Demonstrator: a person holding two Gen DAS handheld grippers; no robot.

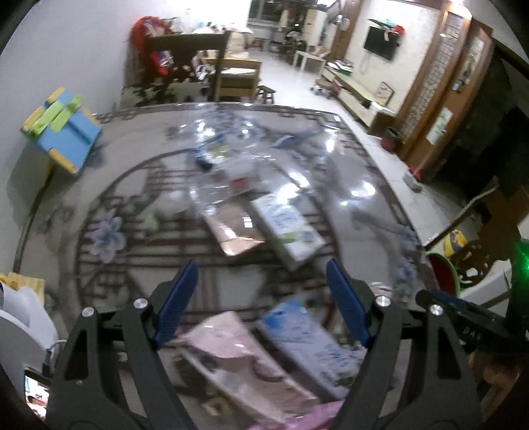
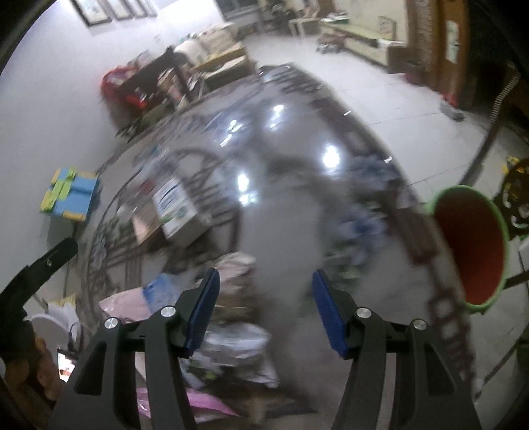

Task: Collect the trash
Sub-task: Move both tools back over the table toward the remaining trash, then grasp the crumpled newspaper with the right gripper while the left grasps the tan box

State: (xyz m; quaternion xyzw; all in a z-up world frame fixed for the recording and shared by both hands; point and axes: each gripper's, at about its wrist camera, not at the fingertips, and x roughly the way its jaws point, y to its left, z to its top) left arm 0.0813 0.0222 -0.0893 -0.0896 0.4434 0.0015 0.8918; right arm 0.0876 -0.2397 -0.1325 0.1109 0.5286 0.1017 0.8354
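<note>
a glossy table top with a dark lattice and pale flower pattern mirrors bright ceiling lights. beyond it lies a pale tiled floor running to a far window. a white wall stands to the left, with framed pictures high up. a dark wooden chair and a small stool sit behind the table; a dark screen hangs on the right wall above a low bench, near wooden panelled doors, though blur softens most of it.
</note>
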